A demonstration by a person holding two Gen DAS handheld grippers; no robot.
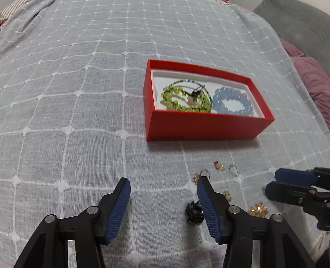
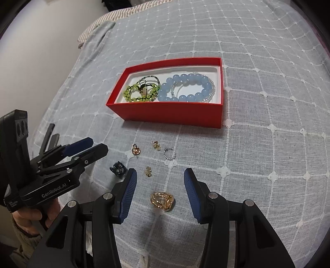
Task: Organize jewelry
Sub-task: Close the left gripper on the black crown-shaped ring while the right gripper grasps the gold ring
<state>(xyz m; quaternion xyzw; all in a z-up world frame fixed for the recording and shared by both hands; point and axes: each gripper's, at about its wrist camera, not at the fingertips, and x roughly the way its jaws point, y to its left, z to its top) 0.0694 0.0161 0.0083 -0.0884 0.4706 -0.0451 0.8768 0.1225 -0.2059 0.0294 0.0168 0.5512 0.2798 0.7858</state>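
Note:
A red box [image 1: 206, 125] [image 2: 165, 113] on the bedspread holds a green bead bracelet [image 1: 175, 99] [image 2: 140, 91] and a blue bead bracelet [image 1: 233, 101] [image 2: 185, 87]. In front of it lie several small pieces: a gold hoop earring [image 2: 136, 150], a silver ring [image 1: 234, 170] [image 2: 170, 154] and a black clip [image 1: 193, 212] [image 2: 118, 168]. My left gripper [image 1: 164, 181] [image 2: 98, 145] is open, and the black clip lies on the cloth just inside its right finger. My right gripper [image 2: 160, 172] [image 1: 272, 182] is open over a gold knot piece [image 2: 162, 201] [image 1: 257, 209], untouched between its fingers.
The grey-blue bedspread [image 1: 82, 103] with a white grid covers the whole surface. Pink pillows [image 1: 309, 78] and a grey cushion [image 1: 299, 20] lie past its right side. Striped fabric [image 2: 115, 18] and a wall edge the far left. A person's hand [image 2: 31, 216] holds the left gripper.

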